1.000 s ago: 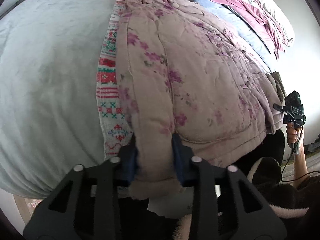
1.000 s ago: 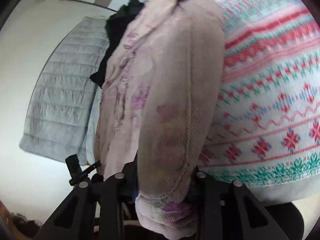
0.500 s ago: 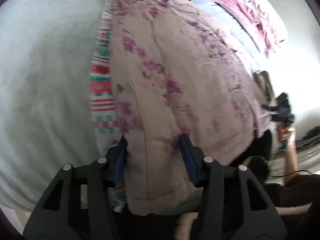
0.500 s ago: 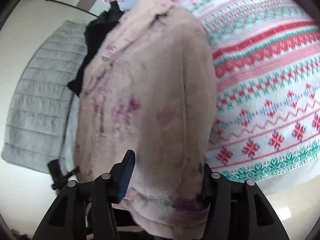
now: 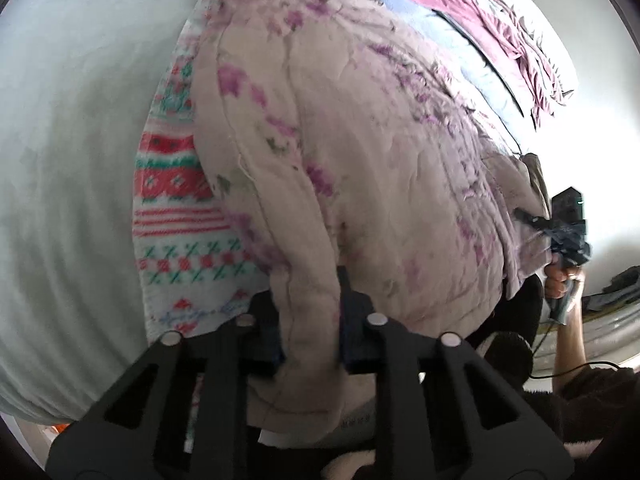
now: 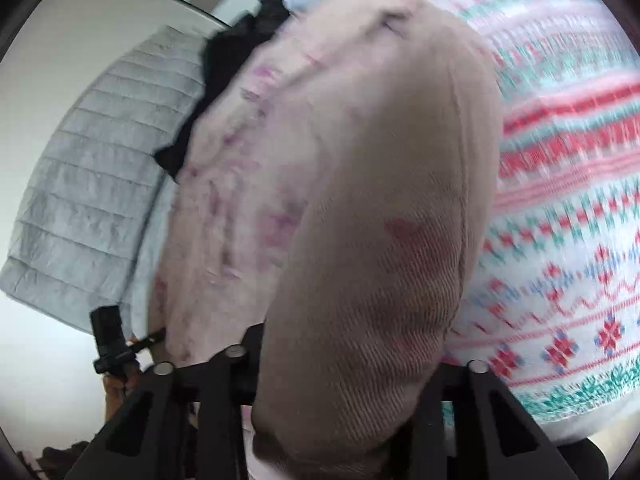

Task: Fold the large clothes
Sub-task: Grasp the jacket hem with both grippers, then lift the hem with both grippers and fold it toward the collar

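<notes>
A pink floral padded jacket lies spread over a patterned red, green and white knit on the bed. My left gripper holds the jacket's near hem corner; its jaws are closing, with a fold of fabric pinched between the blue pads. In the right wrist view the jacket's other side bulges up in front of the lens. My right gripper has its jaws closing on that thick fold, which hides the fingertips. The knit shows to the right of it.
Pale green bedding fills the left. Pink and light blue clothes are piled at the far right. A black garment and a grey quilted cover lie beyond the jacket. A hand holds the other gripper at the bed's edge.
Both grippers opened wider around the jacket's hem half a second ago and have now closed on it again, with more fabric bunched between the fingers. The jacket edge sits closer to both cameras.
</notes>
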### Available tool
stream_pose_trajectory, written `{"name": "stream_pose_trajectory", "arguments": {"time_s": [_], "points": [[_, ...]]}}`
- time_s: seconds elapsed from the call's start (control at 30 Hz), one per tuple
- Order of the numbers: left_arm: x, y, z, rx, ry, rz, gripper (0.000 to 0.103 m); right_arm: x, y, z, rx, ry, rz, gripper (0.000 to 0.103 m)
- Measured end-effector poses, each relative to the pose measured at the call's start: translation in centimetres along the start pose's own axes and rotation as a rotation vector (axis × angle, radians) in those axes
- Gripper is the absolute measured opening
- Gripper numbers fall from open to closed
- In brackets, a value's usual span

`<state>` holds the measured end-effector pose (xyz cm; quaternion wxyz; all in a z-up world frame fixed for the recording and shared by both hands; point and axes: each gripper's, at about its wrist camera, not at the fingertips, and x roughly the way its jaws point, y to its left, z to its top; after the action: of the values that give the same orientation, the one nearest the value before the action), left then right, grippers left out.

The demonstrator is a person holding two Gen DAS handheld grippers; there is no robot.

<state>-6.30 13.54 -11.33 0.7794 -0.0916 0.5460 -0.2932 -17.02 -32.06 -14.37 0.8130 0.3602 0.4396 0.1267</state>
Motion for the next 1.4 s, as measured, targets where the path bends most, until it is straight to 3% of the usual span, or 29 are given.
{"name": "stream_pose_trajectory", "arguments": {"time_s": [0.07,0.2,0.43,0.6,0.87,1.0,1.07,1.17,1.27,1.4], "points": [[-1.7,-1.0,0.3,0.025,-0.065,-0.015,0.019,-2.2,1.9,1.0,-0.034,-0.087,0.05,0.025],[-6.6,-2.6,1.8,0.014,-0.229,-0.13,0.018,-6.3,5.0,2.9,-0.094,-0.219,0.108,0.024],[-12.6,-4.7,2.7,0.022,-0.425,-0.213,0.015,-10.2,7.8,3.7,-0.149,-0.323,0.155,0.024],[-15.2,-4.7,1.4,0.016,-0.481,-0.278,0.014,-13.7,8.2,2.1,-0.152,-0.382,0.226,0.024],[-21.1,-7.0,-2.2,0.092,-0.561,-0.315,0.015,-21.1,11.0,-2.2,-0.24,-0.444,0.23,0.024],[-22.9,-7.8,-2.8,0.134,-0.601,-0.294,0.016,-22.9,12.8,-2.9,-0.281,-0.446,0.17,0.024],[-21.7,-7.2,-1.5,0.121,-0.585,-0.269,0.016,-21.9,12.7,-2.0,-0.284,-0.418,0.08,0.024],[-18.6,-5.5,2.2,0.067,-0.546,-0.248,0.016,-19.0,10.8,0.9,-0.215,-0.369,0.062,0.024],[-15.6,-3.9,6.9,0.017,-0.542,-0.243,0.016,-15.1,7.9,6.0,-0.107,-0.363,0.061,0.025],[-11.7,-1.7,14.6,-0.07,-0.575,-0.128,0.017,-9.8,3.8,13.7,0.088,-0.375,-0.003,0.027]]}}
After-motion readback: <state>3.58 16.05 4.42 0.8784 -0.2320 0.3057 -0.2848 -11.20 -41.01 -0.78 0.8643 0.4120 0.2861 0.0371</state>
